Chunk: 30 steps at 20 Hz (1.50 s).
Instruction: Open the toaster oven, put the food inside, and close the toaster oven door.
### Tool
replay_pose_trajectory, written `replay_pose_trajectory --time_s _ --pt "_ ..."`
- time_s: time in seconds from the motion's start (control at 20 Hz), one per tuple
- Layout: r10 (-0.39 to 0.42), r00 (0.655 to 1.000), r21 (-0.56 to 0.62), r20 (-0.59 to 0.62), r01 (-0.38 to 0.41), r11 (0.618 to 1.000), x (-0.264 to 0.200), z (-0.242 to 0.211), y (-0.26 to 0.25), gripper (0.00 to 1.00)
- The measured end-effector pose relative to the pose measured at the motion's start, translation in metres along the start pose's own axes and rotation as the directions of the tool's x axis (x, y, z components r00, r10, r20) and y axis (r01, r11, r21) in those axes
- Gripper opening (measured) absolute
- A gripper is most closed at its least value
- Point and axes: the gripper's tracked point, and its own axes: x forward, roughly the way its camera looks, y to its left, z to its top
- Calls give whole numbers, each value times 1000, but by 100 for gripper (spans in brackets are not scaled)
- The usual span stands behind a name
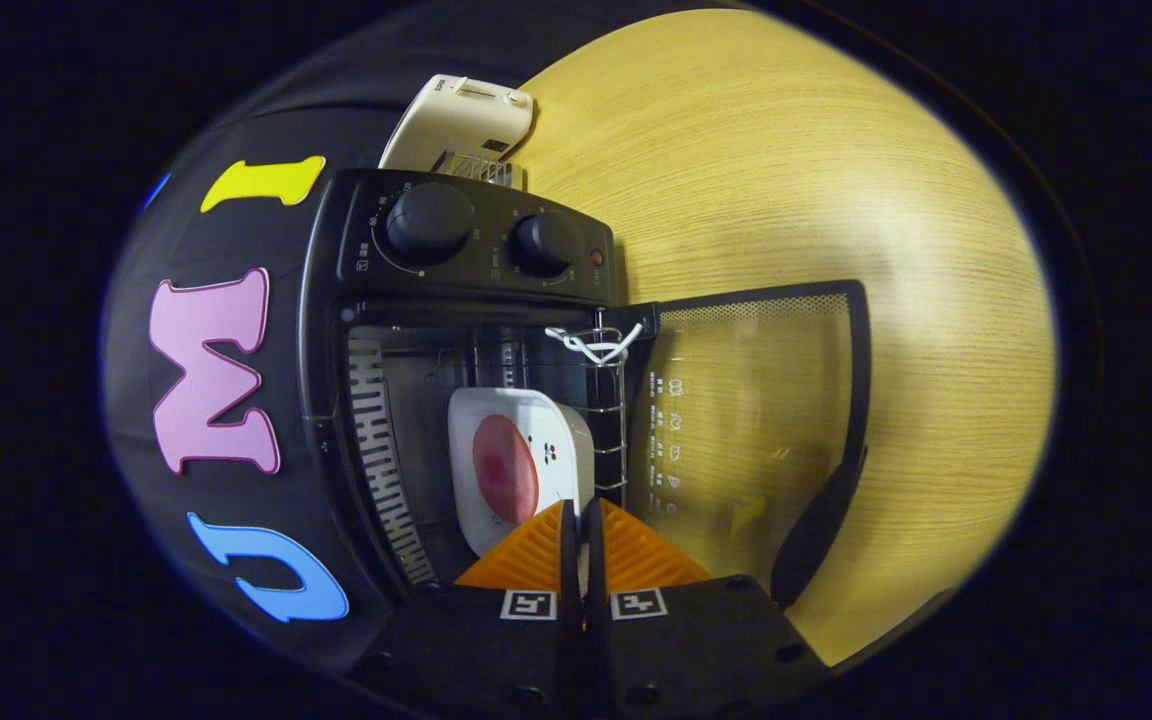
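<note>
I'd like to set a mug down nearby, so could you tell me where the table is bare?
The wooden table is bare beyond the open oven door and beside the white toaster. The toaster oven cavity is crowded: the gripper pinches the white plate there, by the wire rack.

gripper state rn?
Gripper: orange fingers closed on the rim of the white square plate with red food, plate inside the open black toaster oven.
</note>
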Motion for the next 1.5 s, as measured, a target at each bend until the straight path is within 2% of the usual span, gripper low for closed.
replay_pose_trajectory --time_s 0.25,0.4,0.5,0.65,0.7,0.8,0.85,0.9,1.0,1.05,1.1,1.15,1.25,1.3,1.35,1.4,1.5 --pt "20 1000 10 18 -20 1000 14 -1 10 5" --pt "44 999 39 -13 -43 998 15 -6 11 6" --pt "67 997 94 -43 -63 994 14 -10 11 13" --pt "68 996 18 -60 -67 998 1 -7 9 33" --pt "61 994 1 -88 -61 998 -6 -9 8 49" --pt "-4 985 -61 -174 -7 998 -20 -23 -9 82" --pt "-8 976 -127 -217 -21 992 -39 -35 -13 98" --pt "15 969 -219 -247 -71 973 -57 -43 -14 98" --pt "43 956 -433 -292 -172 885 -96 -58 -21 98" --pt "31 953 -538 -302 -197 819 -111 -62 -30 98" --pt "1 955 -646 -298 -203 736 -123 -62 -45 98" --pt "-47 965 -759 -259 -173 628 -129 -54 -64 98" --pt "-117 983 -928 -139 -89 362 -133 -28 -97 99" --pt "-142 986 -969 -84 -47 241 -133 -19 -112 99" --pt "-158 986 -989 -46 -22 149 -129 -11 -123 99" --pt "-167 986 -997 -13 1 80 -123 -4 -132 99" --pt "-189 982 -1000 24 27 8 -110 1 -146 99"
